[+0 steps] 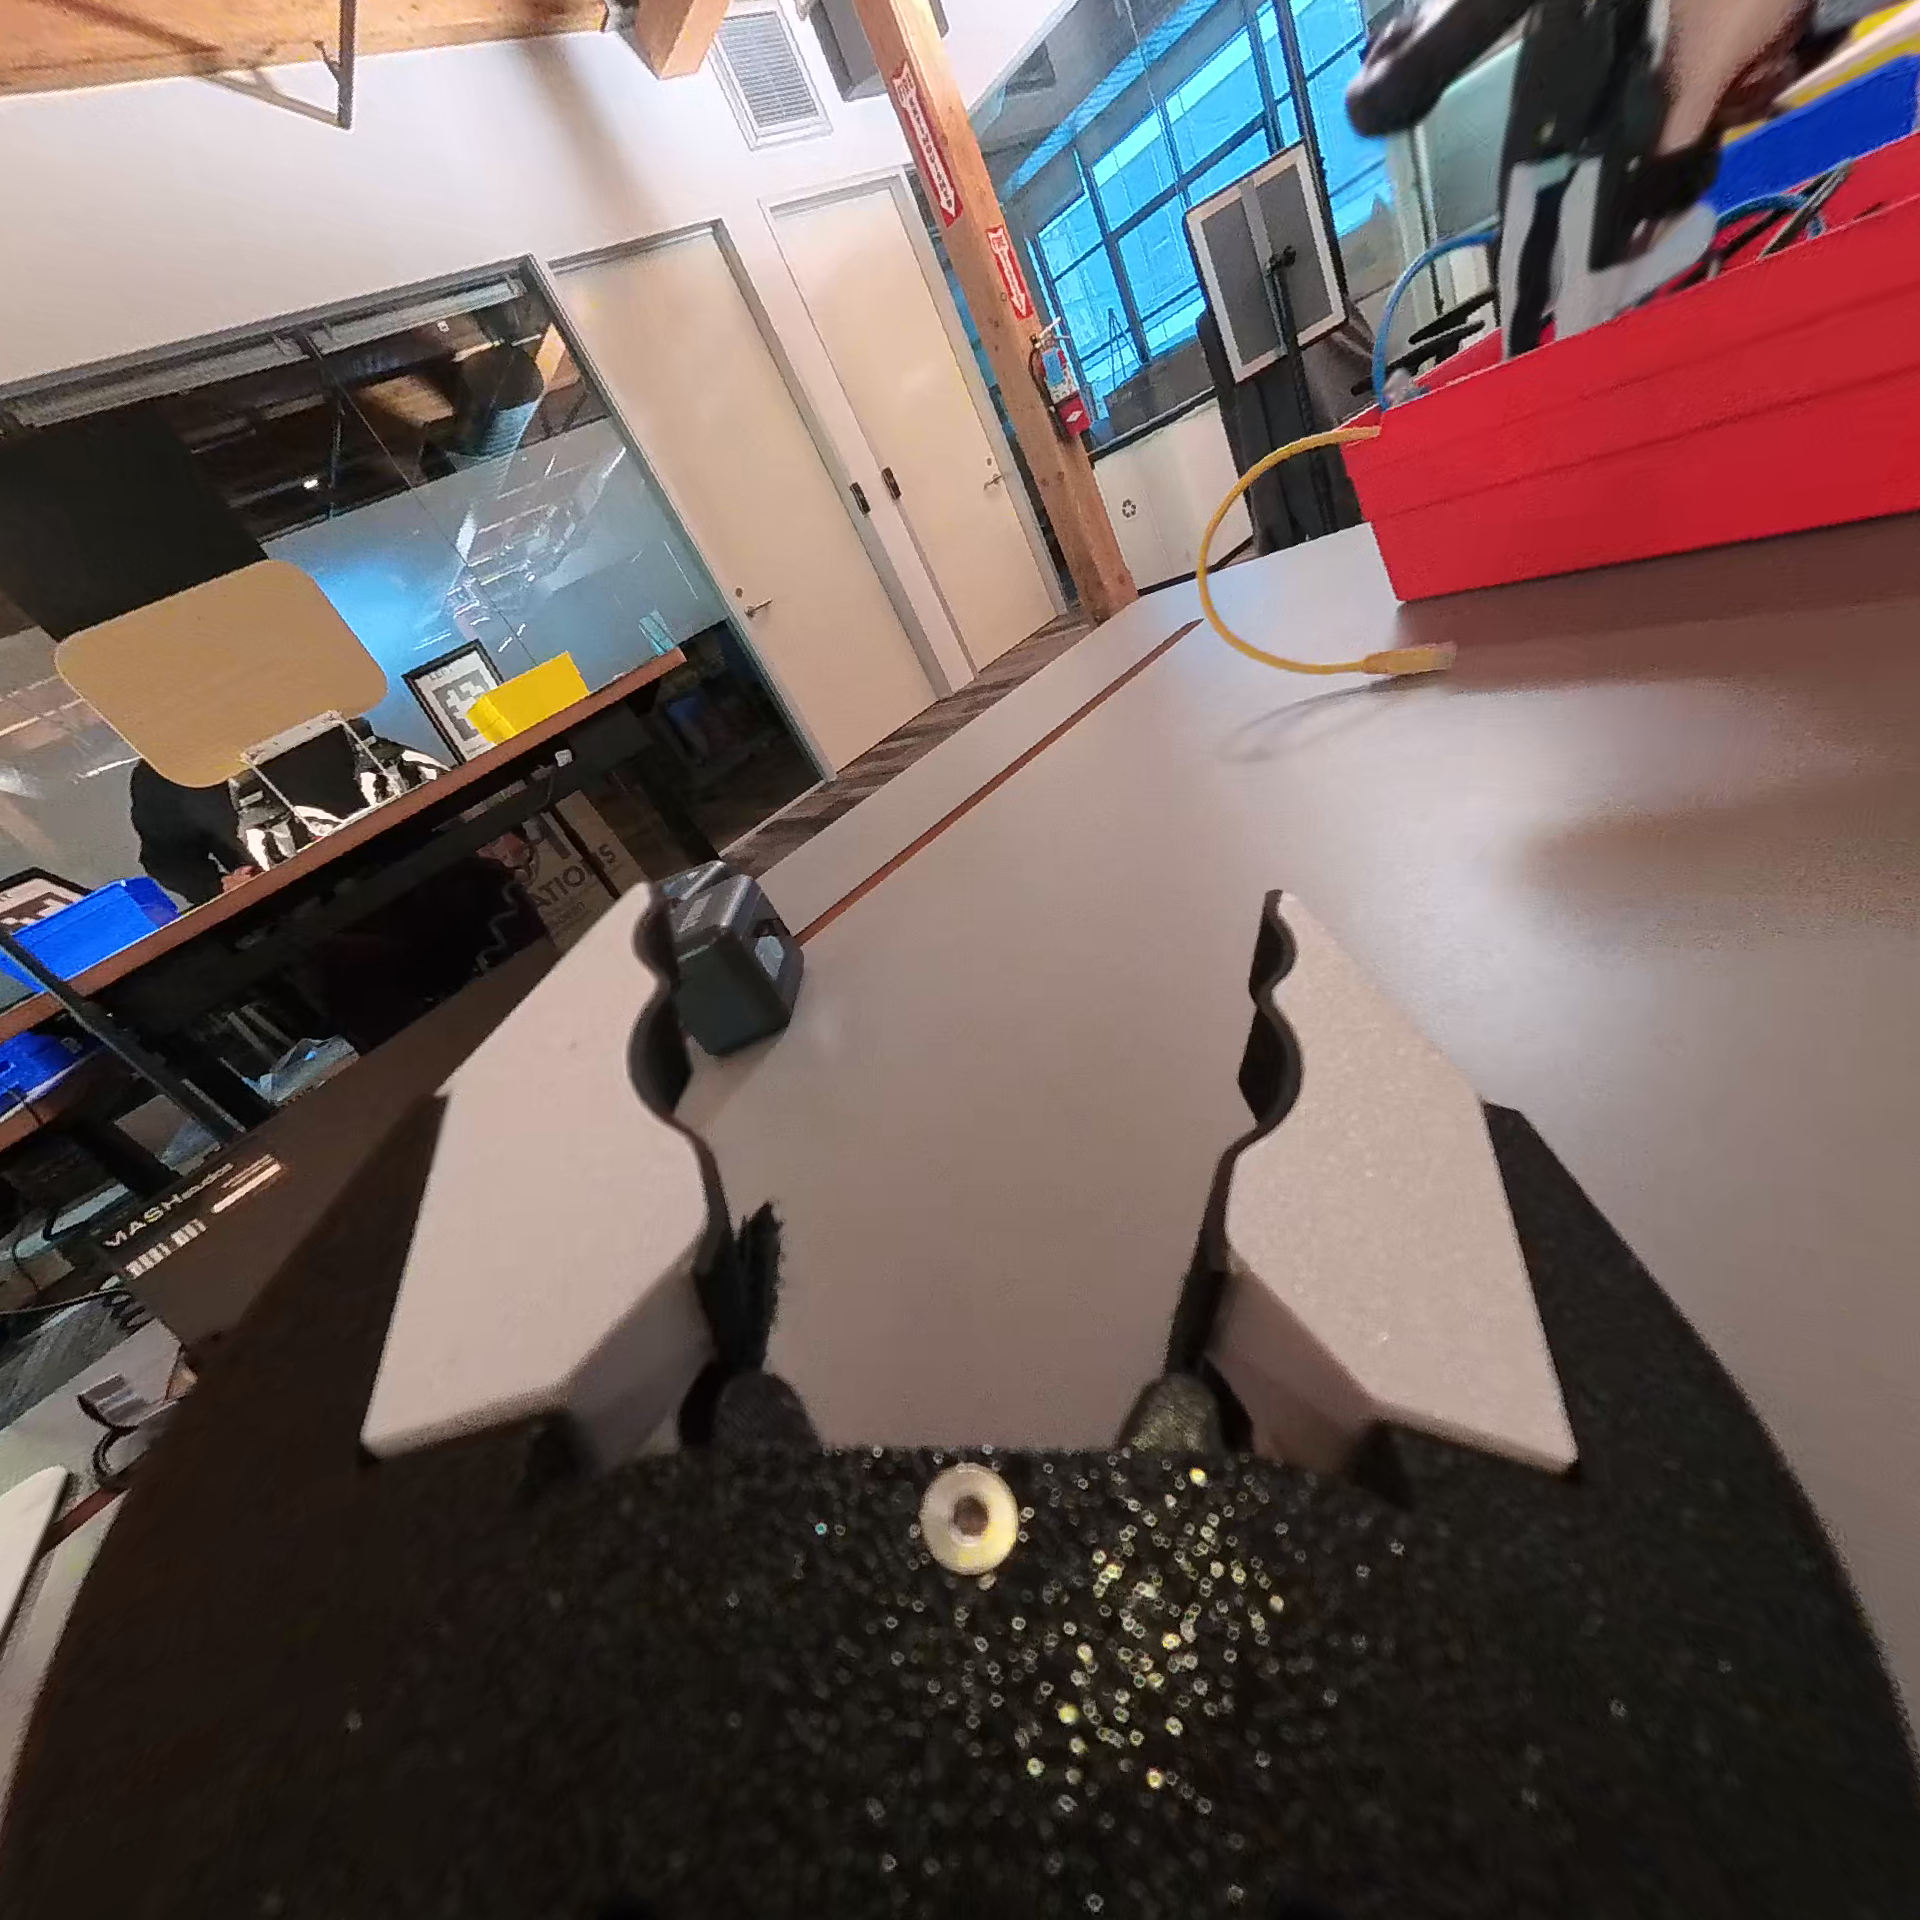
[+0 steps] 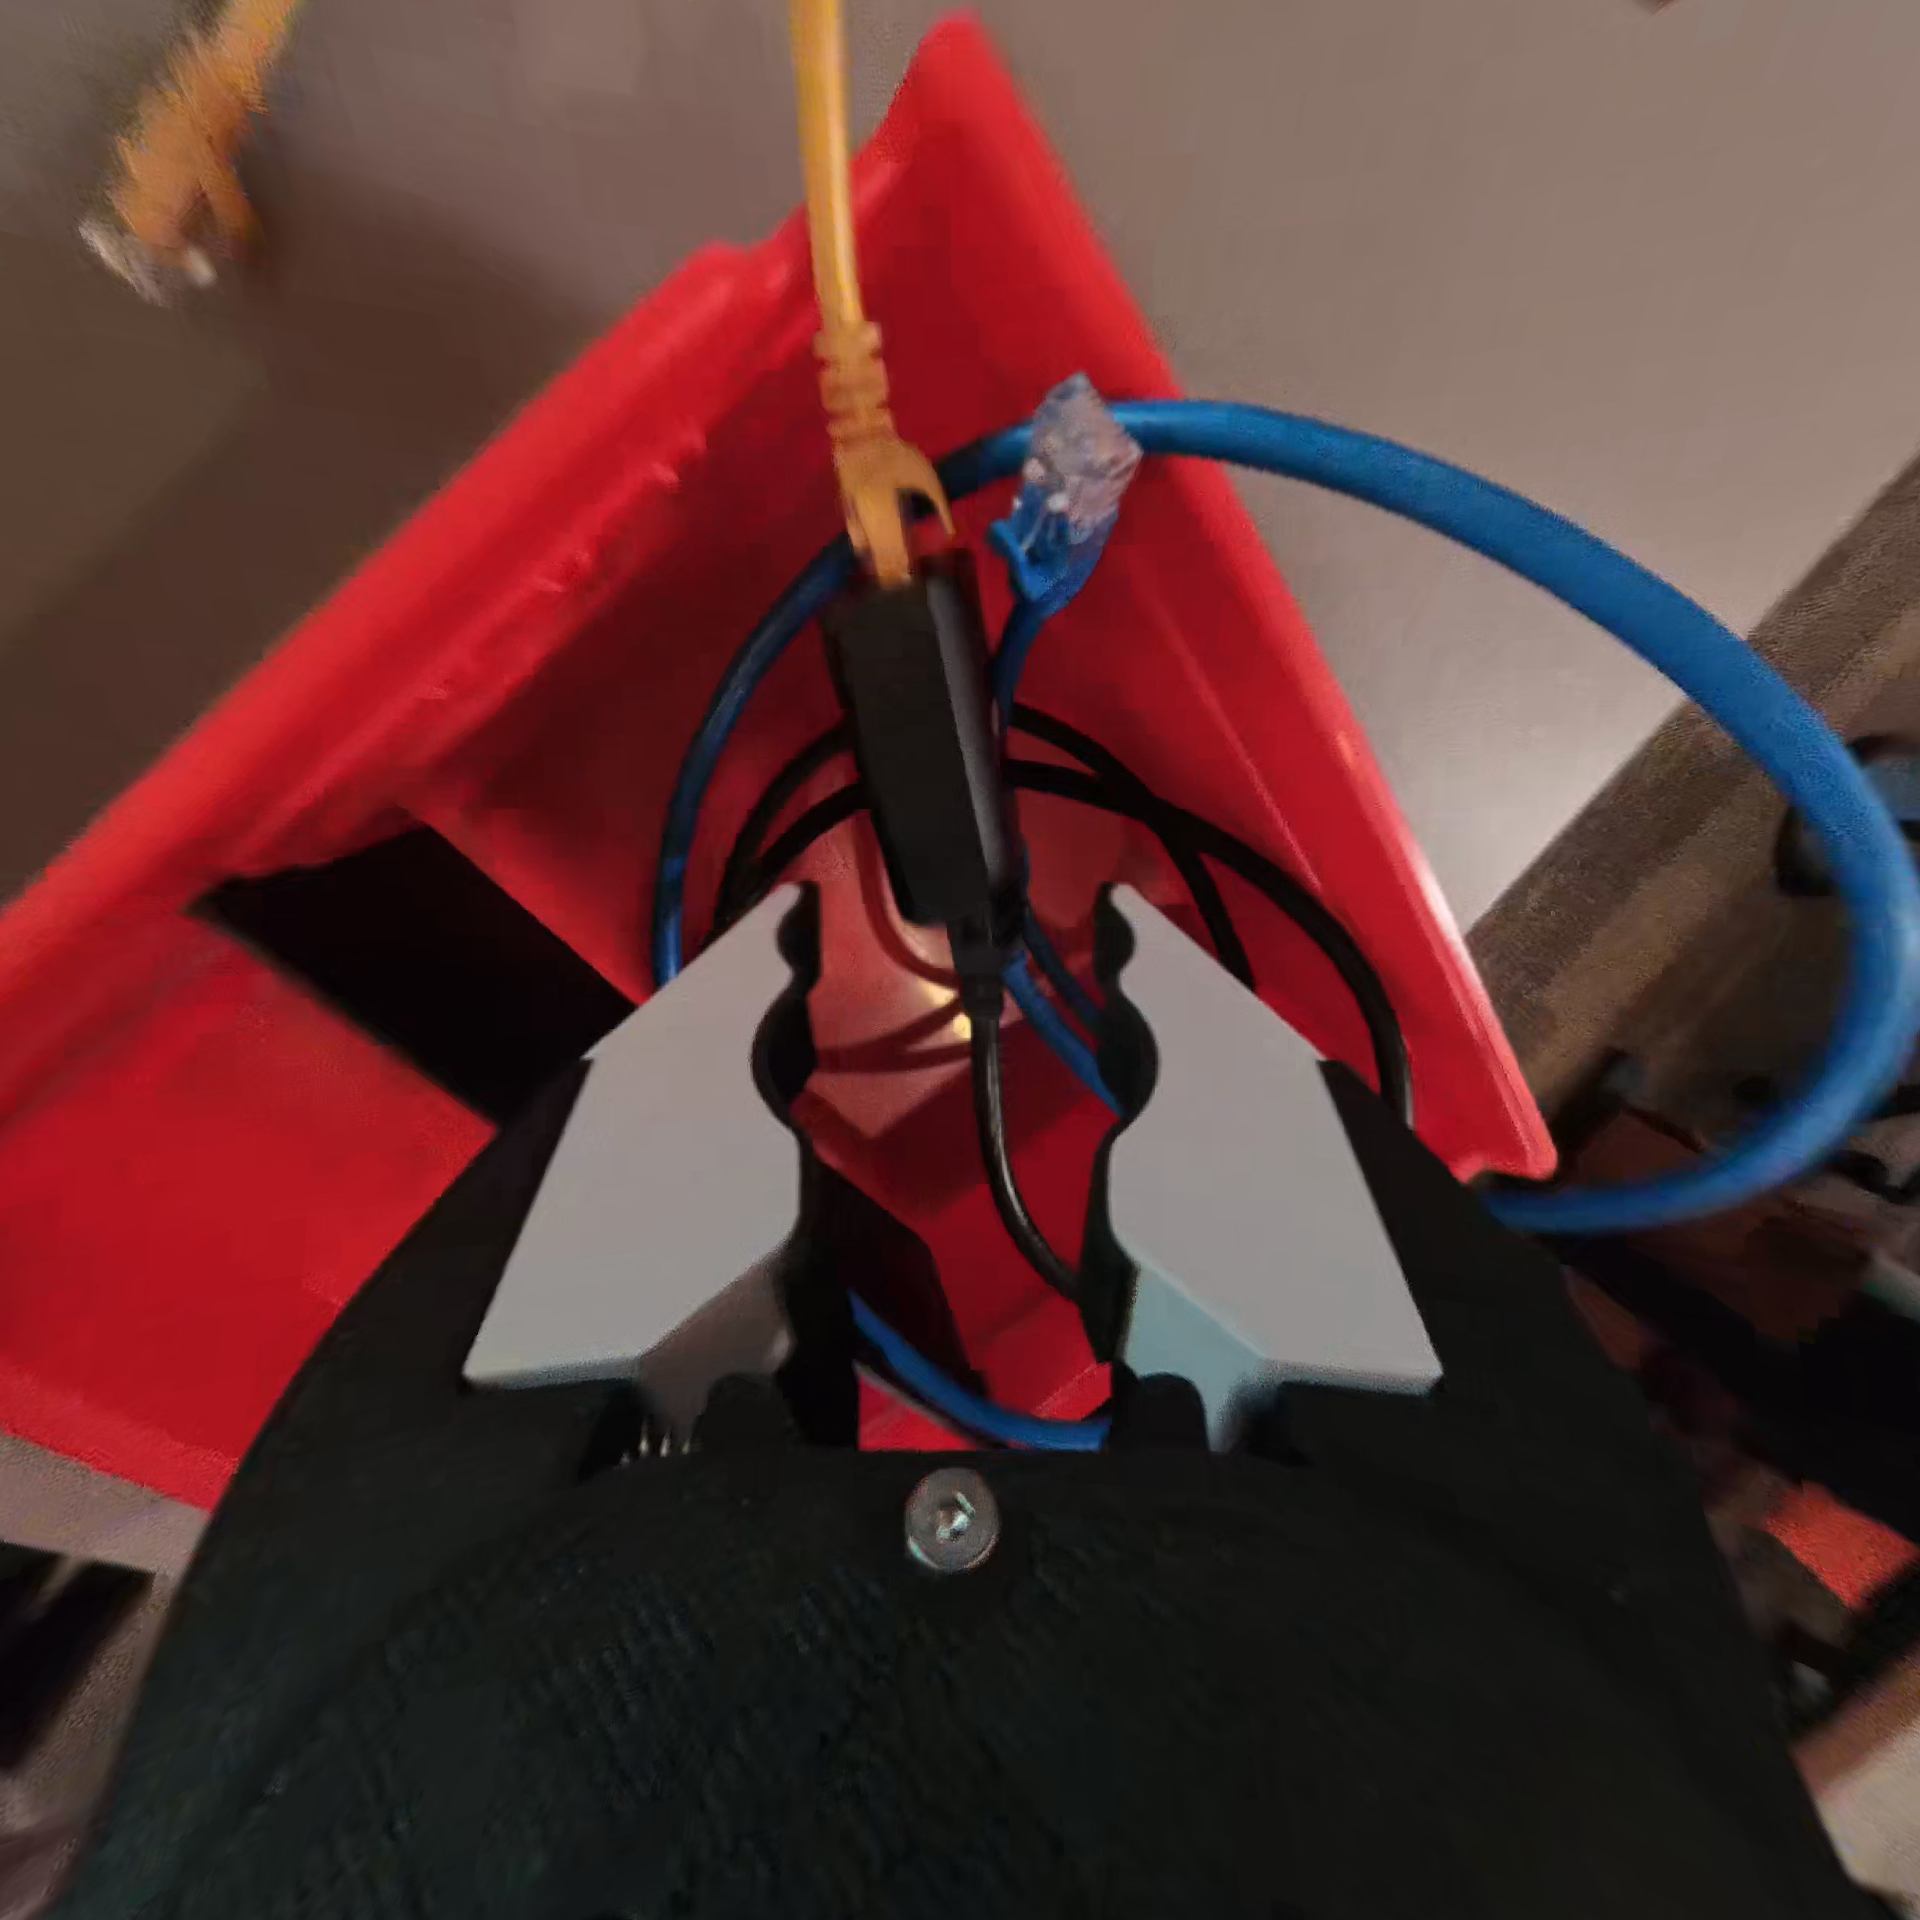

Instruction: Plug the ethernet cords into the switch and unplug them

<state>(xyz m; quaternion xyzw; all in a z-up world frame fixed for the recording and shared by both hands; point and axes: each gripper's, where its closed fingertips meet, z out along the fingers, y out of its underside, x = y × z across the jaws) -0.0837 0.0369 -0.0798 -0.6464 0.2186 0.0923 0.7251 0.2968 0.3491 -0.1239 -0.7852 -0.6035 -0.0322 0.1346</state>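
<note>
Nearest to us, the left gripper (image 1: 961, 997) lay low over the matte brown tabletop (image 1: 1455, 935), its two grey fingers (image 1: 561, 1143) spread wide with nothing between them. Just beyond its left fingertip sat one small dark grey cube-shaped device (image 1: 732, 961). Farther along the table we counted one yellow ethernet cord (image 1: 1247, 634), its free plug (image 1: 1413, 657) lying flat and pointing right, its other end arching up into one red plastic bin (image 1: 1621, 436). Behind stood a second table, one yellow tub (image 1: 530, 698), white doors, a timber post and tall windows.

From the right wrist view, the right gripper (image 2: 956, 914) hung over the bin (image 2: 416, 727), fingers (image 2: 665, 1195) apart and empty. Inside lay the single black slim oblong switch (image 2: 925, 748), its long axis running away from us, with the yellow cord (image 2: 836, 260) plugged into its far end. We saw one blue ethernet cord (image 2: 1558, 520) looping out over the bin wall, its clear plug (image 2: 1075, 468) loose beside the switch, pointing away from us. Black cable (image 2: 997, 1122) coiled beneath.
</note>
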